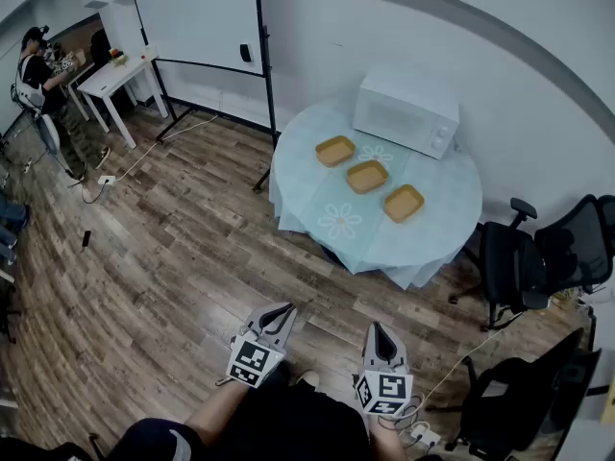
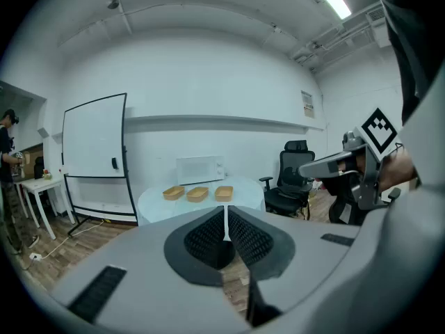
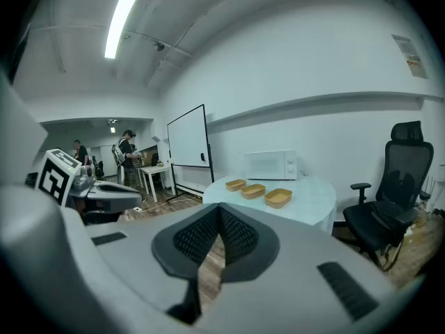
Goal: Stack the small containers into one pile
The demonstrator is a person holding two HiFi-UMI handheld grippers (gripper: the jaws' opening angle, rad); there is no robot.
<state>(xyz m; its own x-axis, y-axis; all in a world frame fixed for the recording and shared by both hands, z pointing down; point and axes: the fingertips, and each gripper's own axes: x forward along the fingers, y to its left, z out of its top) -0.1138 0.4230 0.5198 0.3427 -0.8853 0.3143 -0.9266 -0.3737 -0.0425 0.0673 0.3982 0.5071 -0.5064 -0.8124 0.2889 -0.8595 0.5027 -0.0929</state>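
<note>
Three shallow tan containers stand apart in a diagonal row on the round, light-blue-clothed table: the left container, the middle container and the right container. The left gripper view shows the same row, and so does the right gripper view, far ahead in both. My left gripper and right gripper hover over the wooden floor, well short of the table. Both are shut with nothing between the jaws, as their own views confirm for the left gripper and the right gripper.
A white microwave sits at the back of the table. Black office chairs stand to the right. A whiteboard on a stand is at the back left, beside a white desk and a person. Cables lie on the floor.
</note>
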